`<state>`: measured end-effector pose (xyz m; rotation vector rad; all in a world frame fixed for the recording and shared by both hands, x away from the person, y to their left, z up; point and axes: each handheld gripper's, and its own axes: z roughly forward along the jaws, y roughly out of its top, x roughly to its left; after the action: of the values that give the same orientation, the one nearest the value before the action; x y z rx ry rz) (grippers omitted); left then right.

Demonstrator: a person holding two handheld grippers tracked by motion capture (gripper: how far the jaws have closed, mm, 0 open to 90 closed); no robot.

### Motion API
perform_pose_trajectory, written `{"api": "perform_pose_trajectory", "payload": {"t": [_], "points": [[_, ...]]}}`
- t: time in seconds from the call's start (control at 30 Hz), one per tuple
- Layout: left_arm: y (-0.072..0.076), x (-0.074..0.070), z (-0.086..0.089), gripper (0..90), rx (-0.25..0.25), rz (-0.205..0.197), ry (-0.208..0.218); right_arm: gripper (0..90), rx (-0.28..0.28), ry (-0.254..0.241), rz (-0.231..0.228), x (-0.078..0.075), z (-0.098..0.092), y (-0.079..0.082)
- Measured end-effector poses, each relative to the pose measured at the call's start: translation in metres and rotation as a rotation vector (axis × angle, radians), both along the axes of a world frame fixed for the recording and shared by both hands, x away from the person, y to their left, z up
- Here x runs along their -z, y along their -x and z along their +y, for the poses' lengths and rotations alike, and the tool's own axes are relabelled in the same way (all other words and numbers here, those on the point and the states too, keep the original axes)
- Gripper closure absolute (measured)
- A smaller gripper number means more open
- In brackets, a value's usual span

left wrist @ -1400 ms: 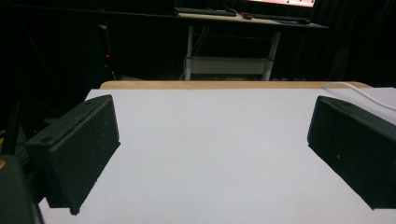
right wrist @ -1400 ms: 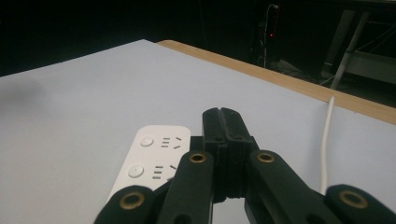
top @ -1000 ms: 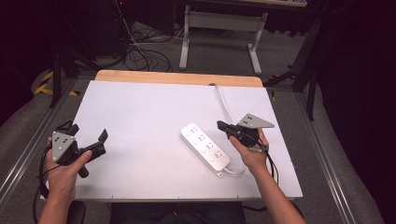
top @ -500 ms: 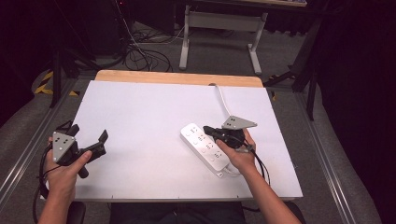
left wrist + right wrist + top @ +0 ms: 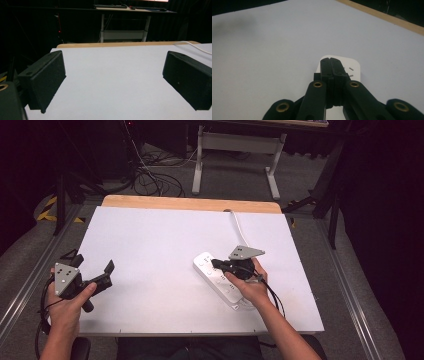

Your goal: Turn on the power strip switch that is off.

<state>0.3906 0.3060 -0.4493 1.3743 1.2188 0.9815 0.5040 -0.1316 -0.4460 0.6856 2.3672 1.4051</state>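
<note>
Now right hand-held gripper [image 5: 216, 263], jaws closed, moved over power strip [image 5: 220, 280]; left [image 5: 107, 272] wide.

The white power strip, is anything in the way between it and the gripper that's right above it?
No, nothing visible is. The right gripper has its jaws pressed together right over the near end of the power strip, with only bare strip under them. The left gripper sits open, far off across the white table.

White rectangular tabletop [image 5: 165, 250] with a light wooden strip along its far edge fills frame centre. White plastic power strip [image 5: 220, 282] lies flat at centre-right; its white cable [image 5: 239, 226] runs toward the top edge.
</note>
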Motion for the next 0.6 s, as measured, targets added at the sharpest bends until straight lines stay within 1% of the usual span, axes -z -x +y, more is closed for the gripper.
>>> {"api": "perform_pose_trajectory", "payload": {"t": [0.07, 0.13, 0.17, 0.2, 0.23, 0.3, 0.33, 0.37, 0.43, 0.47, 0.53, 0.6], "points": [[0.000, 0.000, 0.000, 4.9, -0.001, -0.002, -0.002, 90.0, -0.009, 0.012, 0.015, 0.003, 0.005, -0.003], [0.000, 0.000, 0.000, 4.9, 0.000, -0.002, -0.003, 90.0, -0.011, 0.018, 0.020, 0.004, 0.008, -0.003], [0.000, 0.000, 0.000, 4.9, 0.002, -0.002, -0.003, 90.0, -0.010, 0.029, 0.025, 0.005, 0.011, -0.004], [0.000, 0.000, 0.000, 4.9, 0.003, -0.003, -0.003, 90.0, -0.015, 0.044, 0.024, 0.006, 0.014, -0.005], [0.000, 0.000, 0.000, 4.9, 0.003, -0.002, -0.003, 90.0, -0.015, 0.078, 0.032, 0.009, 0.017, -0.005], [0.000, 0.000, 0.000, 5.0, 0.005, -0.001, -0.003, 90.0, -0.015, 0.085, 0.039, 0.010, 0.018, -0.005], [0.000, 0.000, 0.000, 5.0, 0.004, -0.001, -0.002, 90.0, -0.008, 0.100, 0.059, 0.012, 0.017, -0.007], [0.000, 0.000, 0.000, 5.0, 0.005, -0.001, -0.001, 90.0, -0.006, 0.104, 0.066, 0.013, 0.017, -0.008], [0.000, 0.000, -0.001, 5.0, 0.009, -0.001, -0.004, 90.0, -0.005, 0.107, 0.073, 0.014, 0.017, -0.009], [0.000, 0.000, -0.001, 5.1, 0.012, 0.001, -0.007, 90.0, -0.005, 0.119, 0.080, 0.015, 0.018, -0.009], [0.000, 0.000, -0.001, 5.1, 0.014, 0.002, -0.009, 90.0, -0.005, 0.122, 0.081, 0.016, 0.018, -0.009], [0.000, 0.000, -0.001, 5.1, 0.013, 0.004, -0.008, 90.0, -0.005, 0.137, 0.086, 0.017, 0.020, -0.010]]}}
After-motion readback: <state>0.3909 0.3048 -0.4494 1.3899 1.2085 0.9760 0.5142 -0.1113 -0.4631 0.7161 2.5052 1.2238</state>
